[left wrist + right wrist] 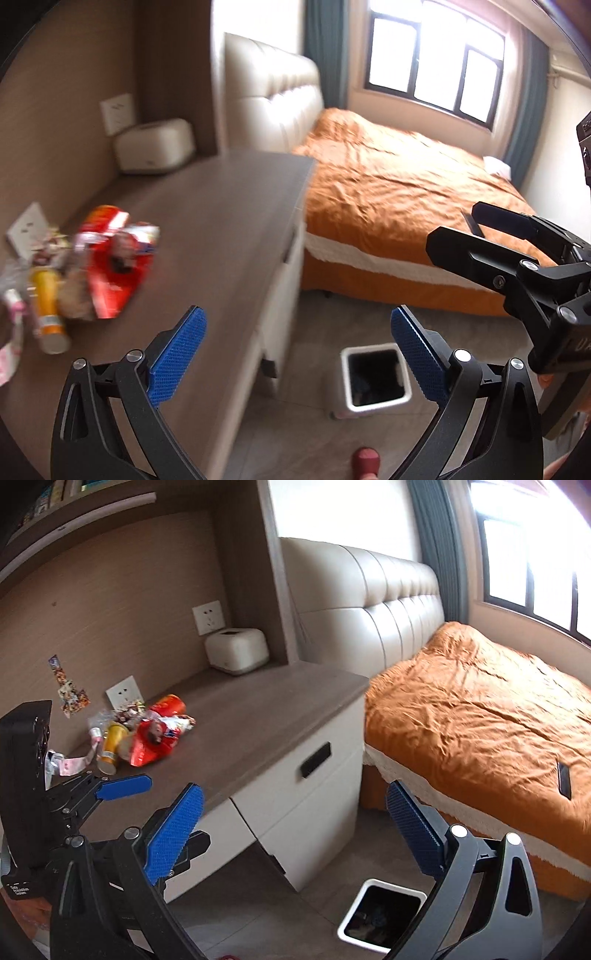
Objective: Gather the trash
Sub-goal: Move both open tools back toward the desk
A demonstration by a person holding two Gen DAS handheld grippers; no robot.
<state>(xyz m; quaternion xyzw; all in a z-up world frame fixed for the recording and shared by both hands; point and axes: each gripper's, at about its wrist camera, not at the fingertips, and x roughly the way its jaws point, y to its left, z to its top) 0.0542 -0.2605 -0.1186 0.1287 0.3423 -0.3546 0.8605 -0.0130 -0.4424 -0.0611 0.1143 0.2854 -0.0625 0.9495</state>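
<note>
Desk (280,701), grey-brown wood top, white drawers below; fills the centre left of both views. On it, at the left edge, the trash heap (147,731): red snack wrapper (114,269), yellow tube-shaped container (48,306) lying on its side, pink-and-white paper strip (79,762), crumpled clear and printed wrappers behind. In the left wrist view the heap is blurred; individual wrappers cannot be told apart there.

Trash bin (375,380), white rim, dark inside, on the floor at lower centre, just beside the desk's drawer side, well apart from the heap. Dark items lie at its bottom; what they are cannot be told.

Left gripper (295,354): blue pads spread wide, nothing between them, over the desk edge and the bin. Right gripper (291,823): likewise spread, empty, above the floor between desk and bed.

Other items: cream box with a slot on top (236,650) at the desk's back corner; two wall sockets; padded headboard; bed with orange cover (480,716) at right; window, grey-blue curtains.

Left wrist view alone: a red shoe tip (365,461) at bottom centre. Right wrist view alone: a shelf at upper left, a sticker strip (68,686) on the wall, a dark phone-like slab (564,779) on the bed cover.
</note>
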